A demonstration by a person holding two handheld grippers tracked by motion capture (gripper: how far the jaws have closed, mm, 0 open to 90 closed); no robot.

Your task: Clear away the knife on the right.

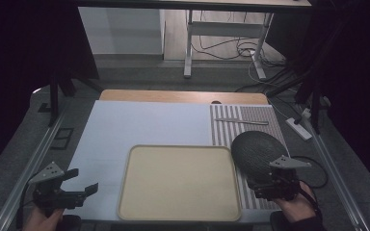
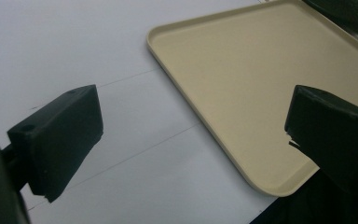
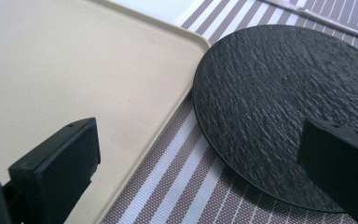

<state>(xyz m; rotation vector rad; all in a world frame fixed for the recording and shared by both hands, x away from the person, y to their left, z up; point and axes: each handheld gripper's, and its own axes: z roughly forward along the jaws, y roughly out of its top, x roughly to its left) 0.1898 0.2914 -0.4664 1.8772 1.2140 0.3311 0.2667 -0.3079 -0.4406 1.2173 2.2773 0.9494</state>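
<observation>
jaws apart, black plate (image 3: 279, 107) between

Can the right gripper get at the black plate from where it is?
Probably yes. The right gripper is open, right at the near edge of the black textured plate, which lies on the striped placemat with nothing between them.

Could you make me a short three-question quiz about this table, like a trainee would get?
1. True or false: the beige tray has food on it.
2. What does the black plate rest on? A) the tray B) the striped mat C) the floor
3. Fill in: the jaws of the left gripper and of the right gripper are both ____.

Key: 1 false, the tray is bare. 2 B, with the plate's edge close beside the tray's rim. 3 open.
</observation>
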